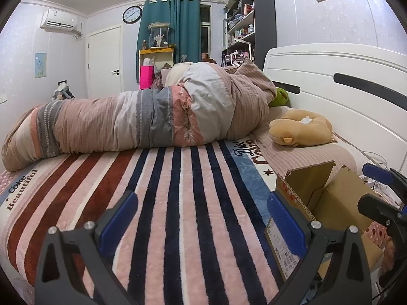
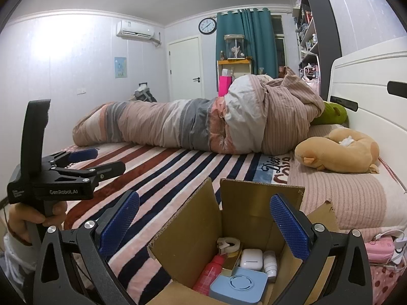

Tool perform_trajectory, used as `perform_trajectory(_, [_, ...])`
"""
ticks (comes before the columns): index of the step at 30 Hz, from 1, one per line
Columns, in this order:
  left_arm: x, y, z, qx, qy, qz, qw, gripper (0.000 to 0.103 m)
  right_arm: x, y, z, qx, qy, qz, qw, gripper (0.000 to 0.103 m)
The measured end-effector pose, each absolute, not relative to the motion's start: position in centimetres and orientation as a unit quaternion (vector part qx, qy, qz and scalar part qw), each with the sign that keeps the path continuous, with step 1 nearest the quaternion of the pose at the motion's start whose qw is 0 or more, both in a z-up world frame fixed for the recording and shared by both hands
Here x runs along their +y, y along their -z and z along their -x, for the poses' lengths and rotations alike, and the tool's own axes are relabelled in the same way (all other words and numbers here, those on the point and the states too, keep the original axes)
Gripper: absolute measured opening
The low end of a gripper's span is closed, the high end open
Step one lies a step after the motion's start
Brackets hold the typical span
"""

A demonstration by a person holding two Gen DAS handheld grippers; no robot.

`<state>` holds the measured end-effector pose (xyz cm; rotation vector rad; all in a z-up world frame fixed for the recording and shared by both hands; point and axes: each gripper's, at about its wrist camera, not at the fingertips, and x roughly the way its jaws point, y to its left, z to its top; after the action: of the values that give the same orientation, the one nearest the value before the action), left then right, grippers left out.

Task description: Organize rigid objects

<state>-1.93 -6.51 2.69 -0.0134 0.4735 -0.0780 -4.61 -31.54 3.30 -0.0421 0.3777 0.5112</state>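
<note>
An open cardboard box (image 2: 249,213) stands on the striped blanket. It holds a red bottle (image 2: 209,272), a white earbud case (image 2: 251,258), a small white bottle (image 2: 270,261), a tape dispenser (image 2: 228,244) and a light blue square device (image 2: 237,287). My right gripper (image 2: 203,225) is open and empty, with its blue pads either side of the box opening. My left gripper (image 1: 202,222) is open and empty over the blanket, left of the box (image 1: 330,203). It also shows in the right wrist view (image 2: 84,162); the right gripper shows at the left wrist view's right edge (image 1: 381,190).
A rolled duvet (image 1: 142,119) lies across the far side of the bed. A tan plush toy (image 2: 338,151) and a green one (image 2: 333,114) lie by the white headboard (image 1: 343,81). A pink case and cables (image 2: 381,247) lie right of the box.
</note>
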Motion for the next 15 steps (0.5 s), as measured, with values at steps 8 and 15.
perform_trajectory(8, [-6.43, -2.67, 1.92, 0.234, 0.039, 0.007, 0.971, 0.101, -31.45, -3.29, 4.57, 0.185, -0.25, 0.022, 0.95, 0.103])
perform_trajectory(15, [-6.43, -2.66, 1.91, 0.235, 0.039, 0.008, 0.971, 0.101, -31.43, -3.29, 4.57, 0.185, -0.25, 0.022, 0.95, 0.103])
